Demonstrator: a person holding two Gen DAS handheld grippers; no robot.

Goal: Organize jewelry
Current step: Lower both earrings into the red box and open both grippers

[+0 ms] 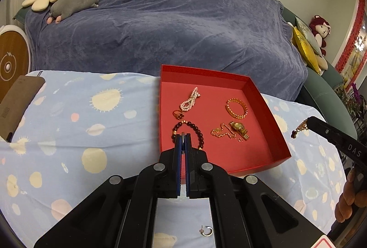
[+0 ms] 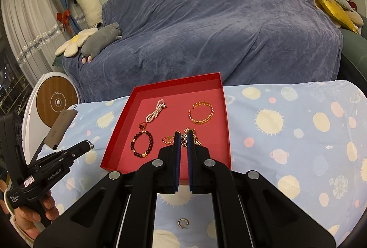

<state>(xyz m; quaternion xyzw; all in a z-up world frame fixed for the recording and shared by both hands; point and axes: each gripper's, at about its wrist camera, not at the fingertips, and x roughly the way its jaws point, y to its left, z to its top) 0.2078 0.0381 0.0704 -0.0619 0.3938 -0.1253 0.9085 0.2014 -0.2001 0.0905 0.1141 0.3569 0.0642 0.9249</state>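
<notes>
A small silver ring (image 1: 182,136) is pinched by the left fingers (image 1: 183,136) over the red box (image 1: 270,110). A gold chain (image 1: 300,127) is pinched by the right fingers (image 2: 183,133). Bracelets lie in the box on the bench (image 1: 68,121).

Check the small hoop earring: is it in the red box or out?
Out. The hoop earring lies on the patterned cloth, nearer the camera than the red box.
</notes>
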